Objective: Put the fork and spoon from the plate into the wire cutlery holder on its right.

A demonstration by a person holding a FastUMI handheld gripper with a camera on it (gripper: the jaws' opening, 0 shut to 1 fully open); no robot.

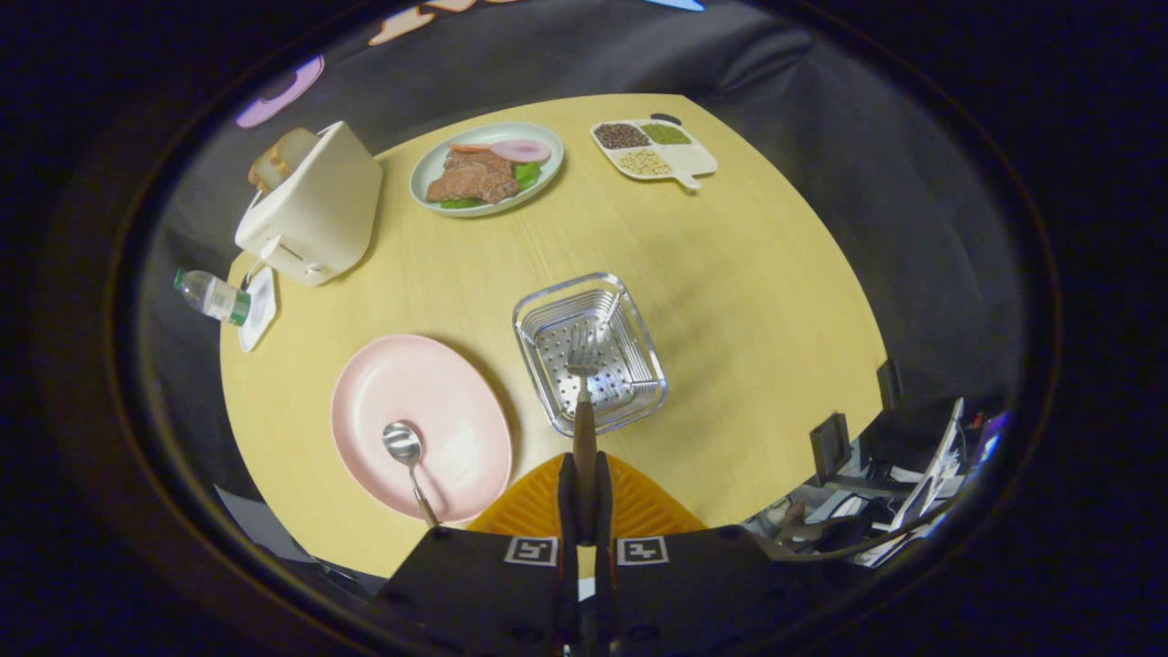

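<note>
Clamping fork (583,388) by handle, gripper (584,474) closed; tines over wire cutlery holder (639,342). Spoon (407,456) on pink plate (438,392), 9 o'clock of holder.

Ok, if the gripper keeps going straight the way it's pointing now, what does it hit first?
Most likely the wire cutlery holder. The gripper is shut on the fork, whose tines sit over the holder's basket, so they would probably touch its perforated bottom first. Depth is hard to judge here.

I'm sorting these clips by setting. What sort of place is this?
Likely a staged dining table in a recording booth: toaster, plate of food, pink plate, black cloth behind. The claw grips a fork over the holder.
</note>
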